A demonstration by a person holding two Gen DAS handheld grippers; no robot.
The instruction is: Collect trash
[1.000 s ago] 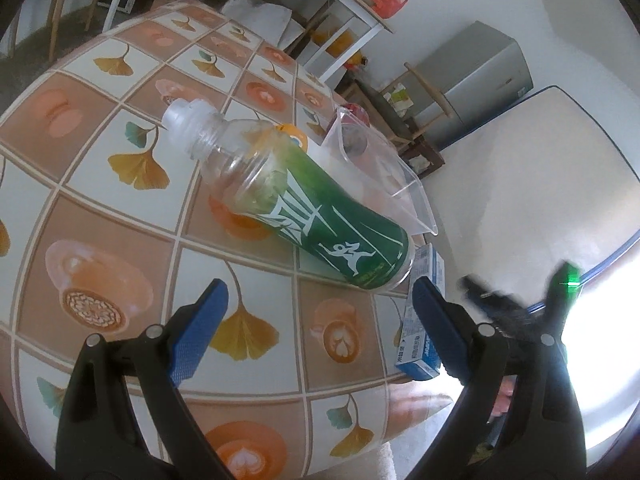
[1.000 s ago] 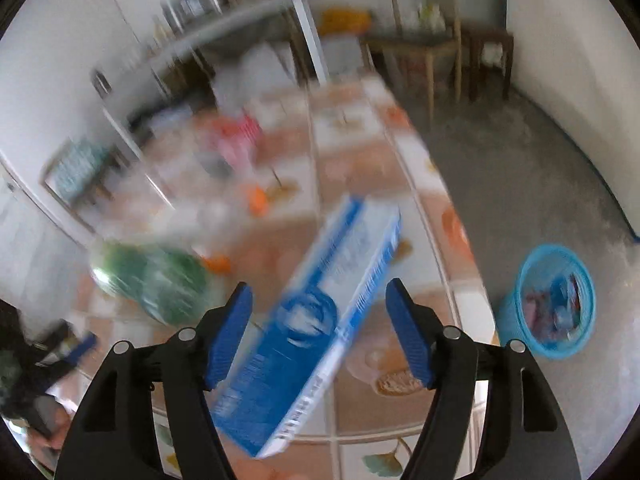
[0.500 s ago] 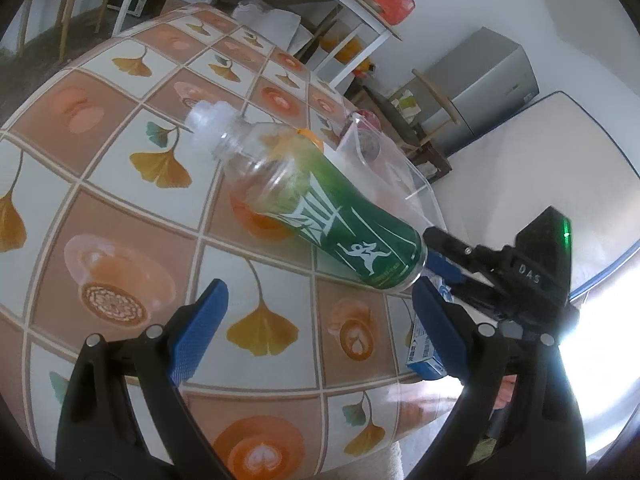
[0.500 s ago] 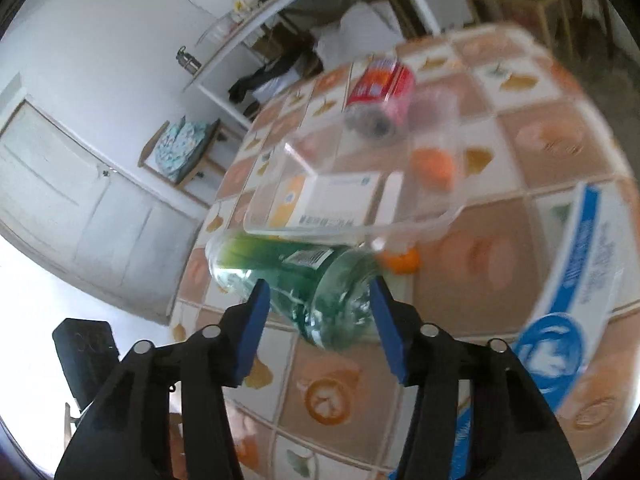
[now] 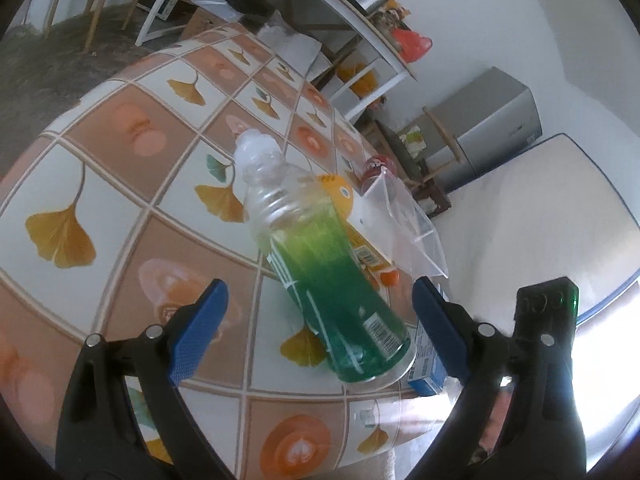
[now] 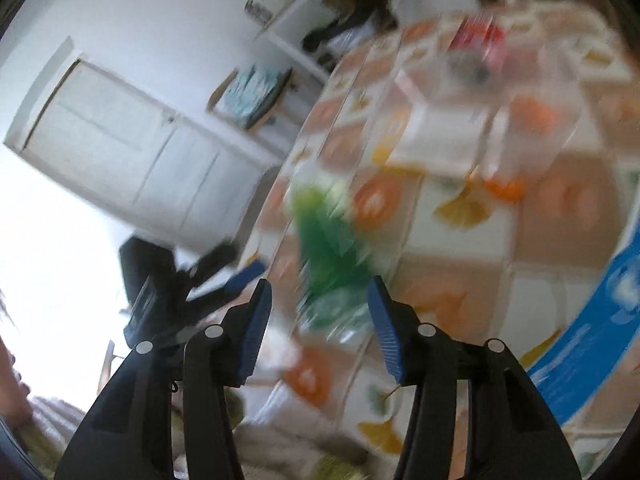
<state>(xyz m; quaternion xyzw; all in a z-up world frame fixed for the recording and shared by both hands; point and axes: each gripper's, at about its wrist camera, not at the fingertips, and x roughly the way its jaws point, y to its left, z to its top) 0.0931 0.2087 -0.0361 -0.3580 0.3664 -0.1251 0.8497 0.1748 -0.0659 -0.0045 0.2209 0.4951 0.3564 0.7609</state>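
We see the green-tinted clear plastic bottle (image 5: 320,264), blue carton (image 5: 428,368) and red can (image 5: 376,166) uncollected on the tiled table (image 5: 120,128). Both our left gripper (image 5: 320,332) and right gripper (image 6: 320,320) stand open, empty.

Bare tablecloth (image 5: 120,184) left of bottle (image 5: 320,264) (clutter right)

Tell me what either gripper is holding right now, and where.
Nothing is held. The green bottle lies on the table between the open left gripper fingers, untouched. The right gripper frames its base; contact is too blurred to tell.
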